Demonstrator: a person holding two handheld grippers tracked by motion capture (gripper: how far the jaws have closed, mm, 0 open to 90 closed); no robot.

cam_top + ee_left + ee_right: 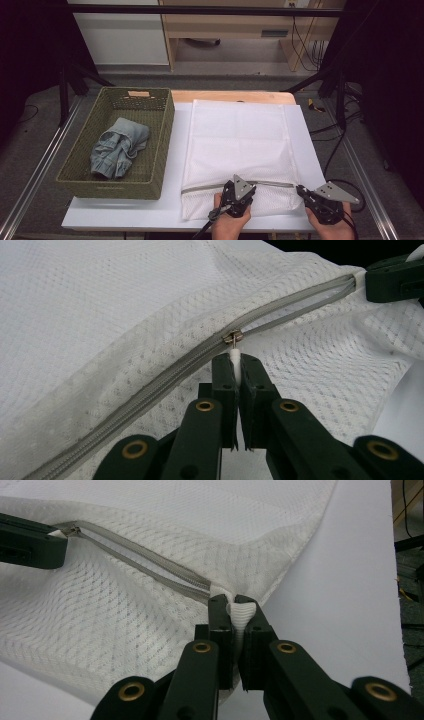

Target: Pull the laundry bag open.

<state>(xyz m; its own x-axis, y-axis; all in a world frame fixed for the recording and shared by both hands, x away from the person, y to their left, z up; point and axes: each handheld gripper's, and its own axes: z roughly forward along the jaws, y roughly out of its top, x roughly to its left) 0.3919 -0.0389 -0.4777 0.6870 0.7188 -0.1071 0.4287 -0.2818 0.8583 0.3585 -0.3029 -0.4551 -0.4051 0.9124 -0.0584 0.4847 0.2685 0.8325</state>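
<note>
1. The left tongs [235,365] are clamped on the white zipper pull [235,358] of a white mesh laundry bag [240,145]; the metal slider [233,336] sits just beyond their tips, part way along the grey zipper [165,377].
2. The right tongs [234,607] are pinched on a white fabric tab [242,615] at the end of the zipper, at the bag's corner; seen from above, the right tongs [305,192] lie to the right of the left tongs [237,192], with the opened stretch of zipper between them.
3. The bag lies flat on a white surface [125,210], stretching ahead of both tongs; a green woven basket [162,145] stands well to the left of the left tongs, with a folded blue denim garment [117,147] inside it.
4. Risk, as a judgement: the pull is small and slim, so it could slip from the left tongs if they tug at an angle to the zipper line.
5. Risk: if the right tongs lose the tab, the bag would likely bunch and drag along with the slider instead of opening.
6. Risk: loose mesh beside the teeth could catch in the slider and jam it.
7. Count: two tongs, one mesh bag, one zipper with one slider and one pull, one corner tab, one basket, one denim garment.
</note>
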